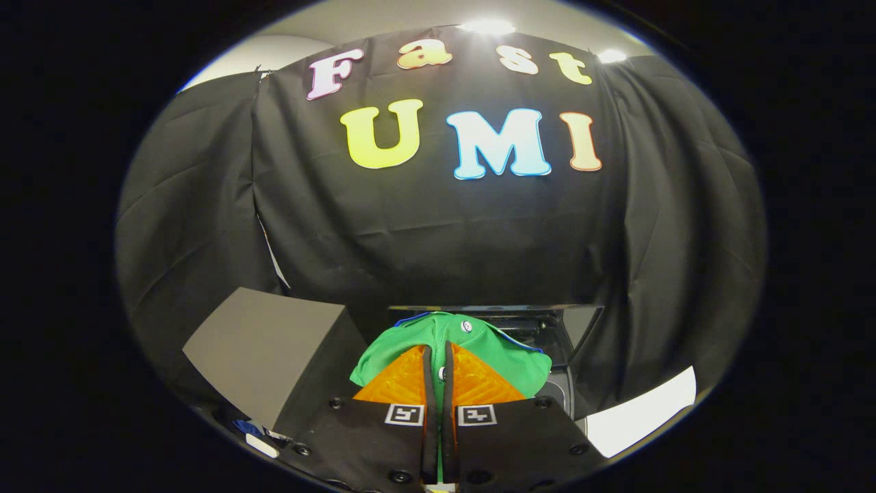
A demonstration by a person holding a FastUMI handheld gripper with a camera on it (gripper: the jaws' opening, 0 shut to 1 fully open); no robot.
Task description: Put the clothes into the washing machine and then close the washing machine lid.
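— What does the claw do in the gripper view?

— Its two orange fingers are pressed almost together, and a green garment is pinched between them. The cloth hangs over both fingers and spreads ahead of them.

— And where is the washing machine?

— Just beyond the garment, against the black wall. I see a dark opening and a shiny edge behind the green cloth; it is probably the open top, but the garment covers much of it. A grey box stands beside it, on the left of the fingers.

— So how far is the task?

— In my judgement, about the middle of the first step. The garment is held near the opening, not yet dropped inside. The release is left, and then the closing of the lid.
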